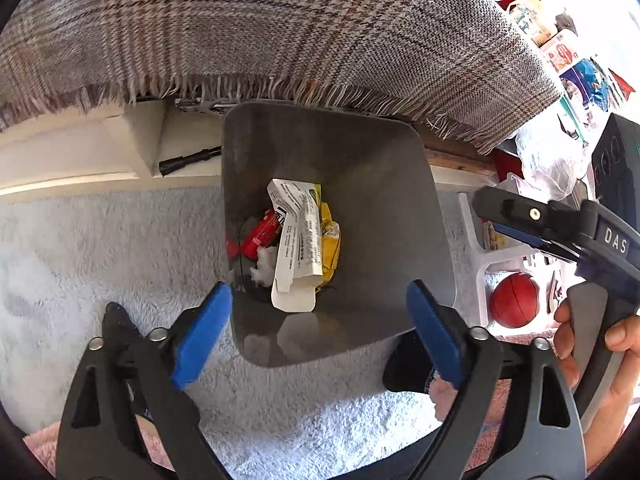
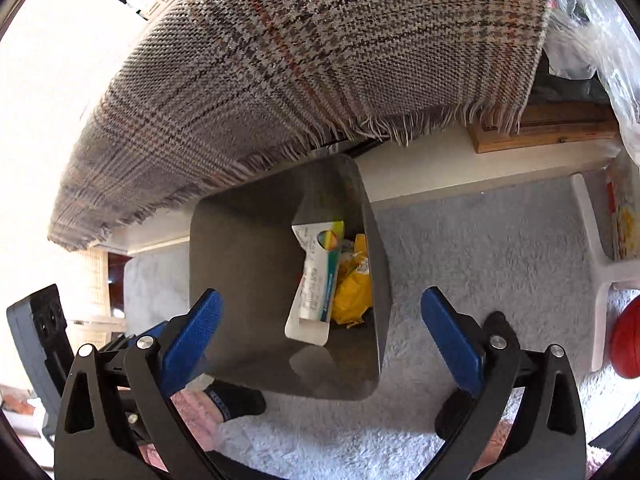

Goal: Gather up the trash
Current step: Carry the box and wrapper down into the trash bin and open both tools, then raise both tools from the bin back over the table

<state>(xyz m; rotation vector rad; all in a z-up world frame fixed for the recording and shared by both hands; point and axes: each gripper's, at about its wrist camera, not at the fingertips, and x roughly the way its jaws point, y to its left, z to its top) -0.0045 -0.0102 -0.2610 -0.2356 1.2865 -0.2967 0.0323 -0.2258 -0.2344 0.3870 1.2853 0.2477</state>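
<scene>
A grey metal trash bin (image 1: 380, 184) stands on a pale shaggy rug; it also shows in the right wrist view (image 2: 240, 272). Inside lie a white toothpaste box (image 1: 298, 240), a yellow wrapper (image 1: 330, 240), a red wrapper (image 1: 262, 234) and white tissue (image 1: 264, 266). The box (image 2: 316, 280) and yellow wrapper (image 2: 354, 288) show in the right wrist view. My left gripper (image 1: 320, 336) is open and empty above the bin's near rim. My right gripper (image 2: 320, 336) is open and empty above the bin; seen from the left wrist view (image 1: 520, 220), it hovers at the right.
A plaid fringed blanket (image 1: 280, 28) hangs over a surface just behind the bin. A white stool (image 1: 480, 248) and a red ball (image 1: 514, 300) stand to the right. A black pen-like object (image 1: 188, 158) lies on the floor at the back left. A clear plastic bag (image 2: 600, 40) hangs at the right.
</scene>
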